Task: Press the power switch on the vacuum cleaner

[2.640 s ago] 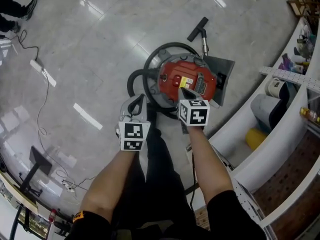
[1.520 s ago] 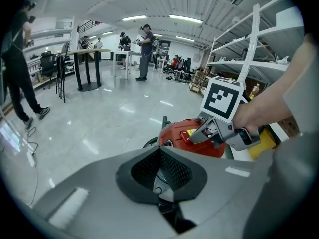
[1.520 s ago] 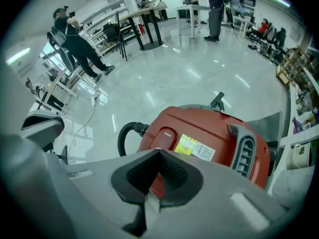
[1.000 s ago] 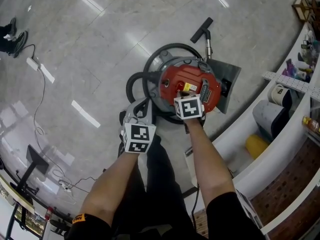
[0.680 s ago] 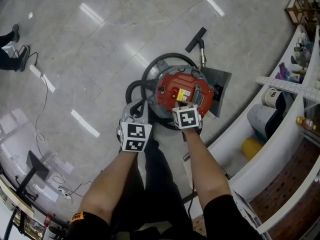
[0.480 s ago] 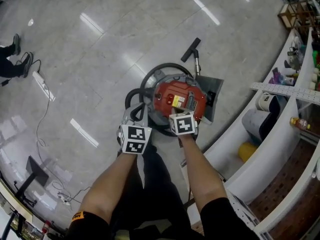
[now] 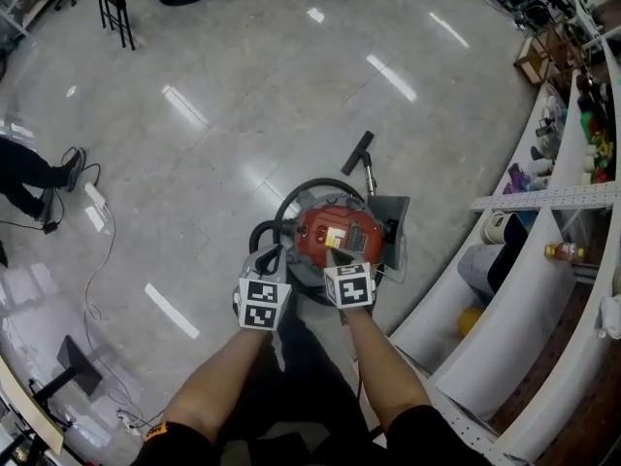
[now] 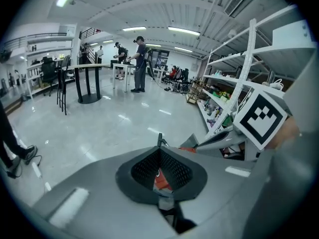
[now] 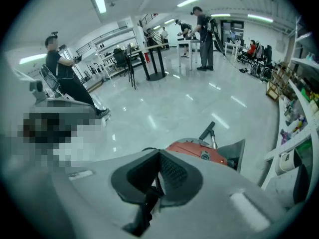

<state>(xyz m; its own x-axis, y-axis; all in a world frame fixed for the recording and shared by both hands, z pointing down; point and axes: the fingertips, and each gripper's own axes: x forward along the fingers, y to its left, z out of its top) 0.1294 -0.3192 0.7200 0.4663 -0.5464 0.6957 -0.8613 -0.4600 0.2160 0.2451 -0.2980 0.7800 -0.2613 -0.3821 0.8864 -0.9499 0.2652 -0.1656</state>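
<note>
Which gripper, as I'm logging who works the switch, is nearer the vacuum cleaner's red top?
Right. The right gripper is at the red top's near edge; the left gripper is left of it, by the hose.

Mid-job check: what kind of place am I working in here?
Probably a large indoor lab or workshop hall: a wide polished floor, open white shelf racks stocked with goods, and tall standing tables with people working nearby.

The floor [image 7: 243, 85] under you looks like glossy, smooth polished stone. Your vacuum cleaner [image 7: 335, 233] has a shiny red plastic top.
</note>
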